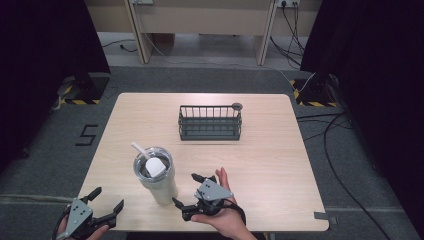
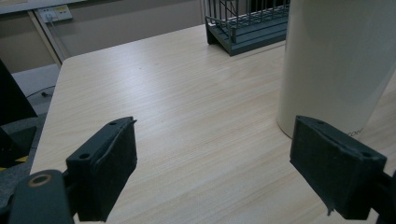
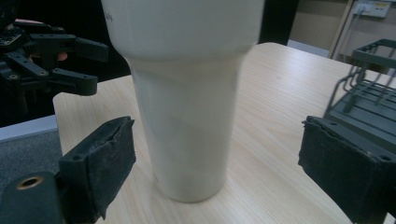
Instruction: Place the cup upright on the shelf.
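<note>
A cream tumbler [image 1: 159, 184] with a clear lid and a white straw [image 1: 138, 149] stands upright near the table's front. My right gripper [image 1: 185, 189] is open just to its right, jaws pointing at the cup from a short gap. In the right gripper view the tumbler [image 3: 187, 116] stands between and beyond the open right gripper [image 3: 219, 163]. My left gripper [image 1: 108, 198] is open at the table's front left corner, apart from the cup. In the left gripper view the tumbler [image 2: 336, 60] rises behind the right-hand jaw of the left gripper [image 2: 219, 158].
A dark wire basket [image 1: 210, 122] sits at the table's back centre, with a small dark disc [image 1: 237, 106] on its right corner. The basket [image 2: 247, 23] is far from both grippers. Light wooden table [image 1: 270, 165]; cables and stands lie on the floor around it.
</note>
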A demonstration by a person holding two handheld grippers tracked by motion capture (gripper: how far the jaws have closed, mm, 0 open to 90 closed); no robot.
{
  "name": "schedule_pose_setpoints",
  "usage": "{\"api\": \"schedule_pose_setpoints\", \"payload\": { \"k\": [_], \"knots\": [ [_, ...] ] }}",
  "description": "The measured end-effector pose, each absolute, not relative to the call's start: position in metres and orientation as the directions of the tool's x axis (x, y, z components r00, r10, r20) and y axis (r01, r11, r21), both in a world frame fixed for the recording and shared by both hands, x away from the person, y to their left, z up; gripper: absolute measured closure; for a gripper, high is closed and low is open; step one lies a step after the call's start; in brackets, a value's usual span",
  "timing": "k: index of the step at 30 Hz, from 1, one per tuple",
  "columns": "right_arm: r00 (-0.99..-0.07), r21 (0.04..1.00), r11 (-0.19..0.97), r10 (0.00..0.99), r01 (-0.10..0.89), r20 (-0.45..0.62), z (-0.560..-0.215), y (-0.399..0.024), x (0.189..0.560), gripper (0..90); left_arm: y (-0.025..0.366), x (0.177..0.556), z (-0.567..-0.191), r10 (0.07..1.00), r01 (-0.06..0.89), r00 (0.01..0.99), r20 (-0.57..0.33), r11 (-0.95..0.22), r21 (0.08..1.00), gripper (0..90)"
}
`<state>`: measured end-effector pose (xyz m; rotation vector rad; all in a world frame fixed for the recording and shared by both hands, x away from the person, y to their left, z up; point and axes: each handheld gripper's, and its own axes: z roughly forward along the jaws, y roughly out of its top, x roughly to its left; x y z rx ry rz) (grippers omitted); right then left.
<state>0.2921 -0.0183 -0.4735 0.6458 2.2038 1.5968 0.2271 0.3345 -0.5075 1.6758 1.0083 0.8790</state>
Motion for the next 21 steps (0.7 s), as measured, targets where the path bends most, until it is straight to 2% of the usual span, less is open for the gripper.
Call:
{"api": "schedule_pose_setpoints", "payload": {
  "k": [12,20,21],
  "knots": [
    [-0.852,0.944,0.254,0.522,0.208,0.047,-0.483,0.01,0.307,10.5,0.332,0.229,-0.507,0.904,0.215,0.416,0.094,-0.199,0.956,14.1],
    [-0.854,0.941,0.28,0.519,0.191,0.019,-0.49,0.025,0.313,9.8,0.332,0.229,-0.505,0.901,0.204,0.423,0.094,-0.196,0.959,14.0],
    [-0.865,0.939,0.298,0.502,0.17,-0.003,-0.49,0.028,0.316,7.5,0.332,0.229,-0.505,0.901,0.204,0.425,0.091,-0.193,0.96,14.0]
  ]
}}
